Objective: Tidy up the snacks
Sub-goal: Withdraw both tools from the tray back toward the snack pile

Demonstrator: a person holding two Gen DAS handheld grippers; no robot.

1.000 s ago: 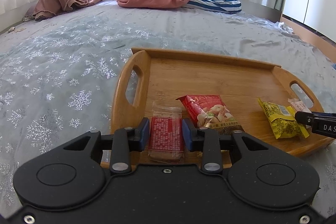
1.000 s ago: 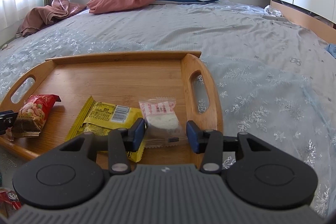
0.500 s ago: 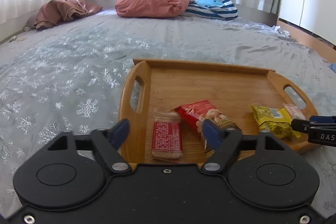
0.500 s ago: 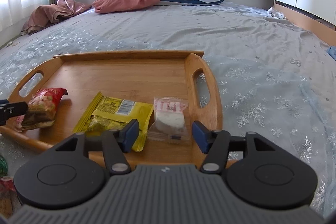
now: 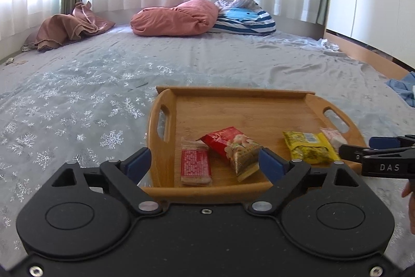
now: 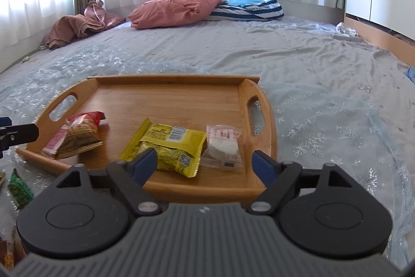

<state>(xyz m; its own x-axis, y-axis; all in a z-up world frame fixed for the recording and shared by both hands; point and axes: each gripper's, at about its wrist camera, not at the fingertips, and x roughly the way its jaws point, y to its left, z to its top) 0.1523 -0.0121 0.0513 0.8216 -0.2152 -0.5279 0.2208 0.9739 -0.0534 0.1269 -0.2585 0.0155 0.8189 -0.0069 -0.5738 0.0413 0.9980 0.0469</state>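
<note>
- Looking through the left wrist view, the left gripper had just been opening its jaws and now stood wide with nothing between the pads; a second earlier they pinched the red wafer pack.
- That pack lay flat at the near left of the wooden tray, just beside the red nut bag, and the gripper had drawn back and up from it.
- At the right edge, the right gripper's finger showed near the yellow packet.
- Looking through the right wrist view, the right gripper had likewise just been opening, its jaws spread and empty, pulled back from the clear cake pack it had bracketed before.
- That pack rested at the near right of the tray, touching the yellow packet.
- I judged both drops finished; a green packet on the bedspread, near left of the tray, looked like the next thing to fetch.
</note>
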